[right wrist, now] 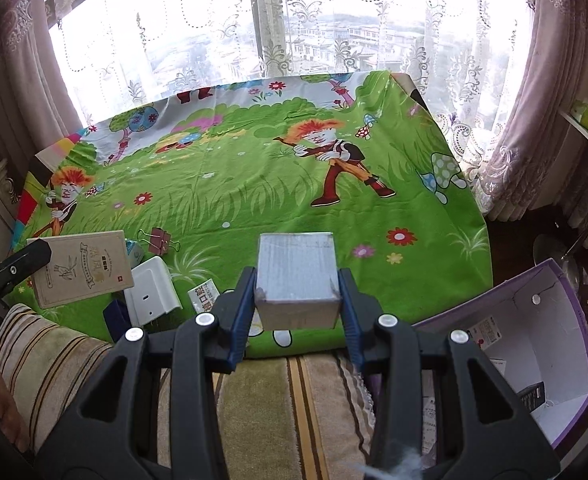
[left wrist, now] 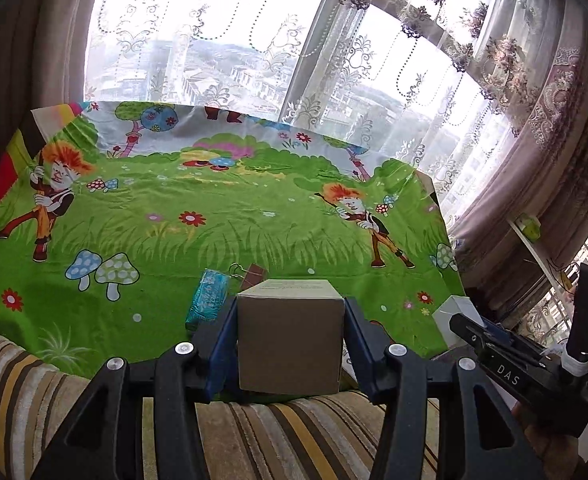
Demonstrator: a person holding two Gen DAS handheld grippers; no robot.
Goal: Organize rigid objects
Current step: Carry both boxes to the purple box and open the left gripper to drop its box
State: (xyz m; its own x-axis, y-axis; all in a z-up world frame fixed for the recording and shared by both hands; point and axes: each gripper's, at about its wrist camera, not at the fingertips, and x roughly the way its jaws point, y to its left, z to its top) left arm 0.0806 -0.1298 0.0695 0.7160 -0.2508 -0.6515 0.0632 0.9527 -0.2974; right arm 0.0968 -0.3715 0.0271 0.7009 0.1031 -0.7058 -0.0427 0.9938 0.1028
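Cartoon-print green cloth (right wrist: 254, 184) over table by curtained window. Left claw (left wrist: 290, 340): clamped on brown carton (left wrist: 290, 344), lower centre. Right claw (right wrist: 298, 296): clamped on grey box (right wrist: 296, 276), lower centre. Both likely light, stiff cardboard; best gripped on flat opposite sides.

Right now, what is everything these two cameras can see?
Brown box: one, cardboard brown, clamped in the left gripper.
Grey box: one, grey, clamped in the right gripper.
Book: one, cream, left on the cloth.
Binder clip: one, dark red, beside the book.
White bracket: one, white, near front edge.
Blue packet: one, teal, on the cloth.
Cartoon cloth: one, green, covering the table.
Purple box: one, purple, open, at right.
Left gripper: black, blue pads.
Right gripper: same.
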